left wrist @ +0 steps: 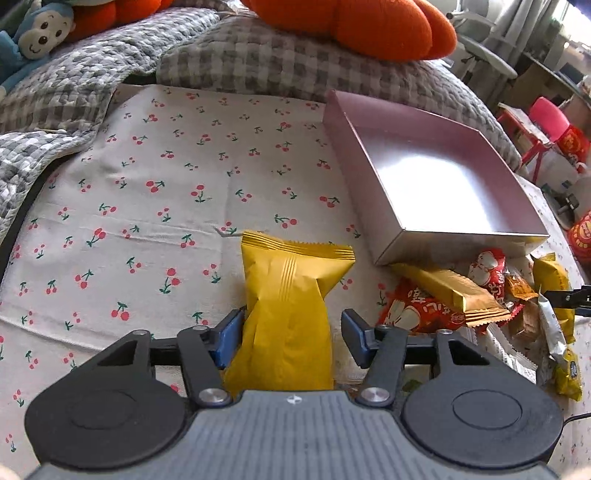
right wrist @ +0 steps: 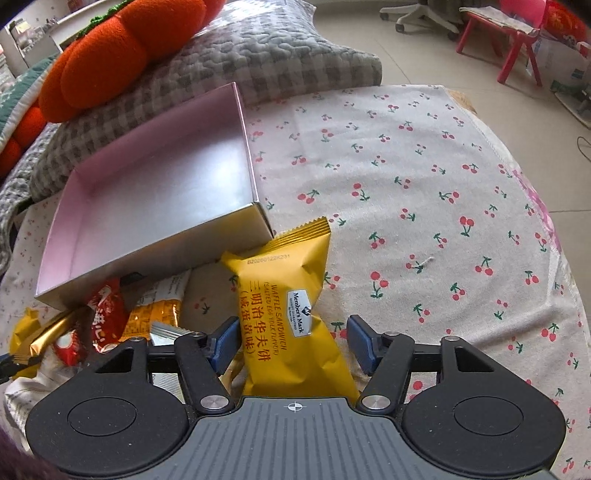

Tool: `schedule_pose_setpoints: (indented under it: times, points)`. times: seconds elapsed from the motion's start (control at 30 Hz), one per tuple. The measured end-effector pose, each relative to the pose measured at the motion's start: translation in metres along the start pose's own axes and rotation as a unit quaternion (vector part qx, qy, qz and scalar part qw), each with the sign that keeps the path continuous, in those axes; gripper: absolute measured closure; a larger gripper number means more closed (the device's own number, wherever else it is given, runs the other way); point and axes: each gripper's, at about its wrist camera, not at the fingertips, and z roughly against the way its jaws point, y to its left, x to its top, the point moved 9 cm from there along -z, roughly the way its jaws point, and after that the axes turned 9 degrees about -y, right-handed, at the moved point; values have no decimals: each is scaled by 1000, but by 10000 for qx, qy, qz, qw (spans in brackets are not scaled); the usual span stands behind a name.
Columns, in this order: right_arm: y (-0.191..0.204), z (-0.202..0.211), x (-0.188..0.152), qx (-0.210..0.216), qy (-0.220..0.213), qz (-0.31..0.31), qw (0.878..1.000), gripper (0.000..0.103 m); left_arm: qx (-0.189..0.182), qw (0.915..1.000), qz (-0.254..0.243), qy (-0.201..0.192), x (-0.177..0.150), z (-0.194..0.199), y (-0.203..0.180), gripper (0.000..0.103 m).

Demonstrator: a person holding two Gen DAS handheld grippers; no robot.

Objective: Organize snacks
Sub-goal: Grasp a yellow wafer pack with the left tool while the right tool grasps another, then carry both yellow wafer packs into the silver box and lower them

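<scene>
A plain yellow snack packet (left wrist: 291,280) lies on the cherry-print cloth (left wrist: 147,206). My left gripper (left wrist: 291,321) is shut on its lower half, and the wrapper is creased narrow between the blue pads (left wrist: 229,332). In the right wrist view, a yellow waffle-sandwich packet (right wrist: 280,280) leans against the corner of the empty pink-lined box (right wrist: 166,251). My right gripper (right wrist: 291,328) is shut on its lower part. The same box (left wrist: 461,240) shows at the upper right of the left wrist view. A pile of red, gold and yellow snacks (left wrist: 443,295) lies along its near wall.
Loose snacks (right wrist: 110,314) lie under the box's near edge. A grey checked quilt and pillow (left wrist: 258,55) bearing orange plush cushions (left wrist: 369,26) border the far side. A blue monkey toy (left wrist: 33,33) sits at the far left. The cloth's right edge (right wrist: 491,147) drops to a tiled floor with a red chair (right wrist: 517,40).
</scene>
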Motion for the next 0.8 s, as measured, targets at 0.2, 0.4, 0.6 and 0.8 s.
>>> schedule_pose_setpoints:
  times: [0.2,0.4,0.6,0.8]
  points:
    - [4,-4,-1,-85,-27,174,9998,44,33,10000,20,16,0,-6,1,57]
    - [5,-4,-2,-150,-73,250,9995,45,118,9999,4,-7,-1,-6,0,59]
    - [6,-3,-4,-269,-51,394,9988,45,171,9998,-78,11,1,-7,-2,59]
    - [6,-3,-5,-290,14,458,9985,43,107,9999,6,34,1,-9,1,53]
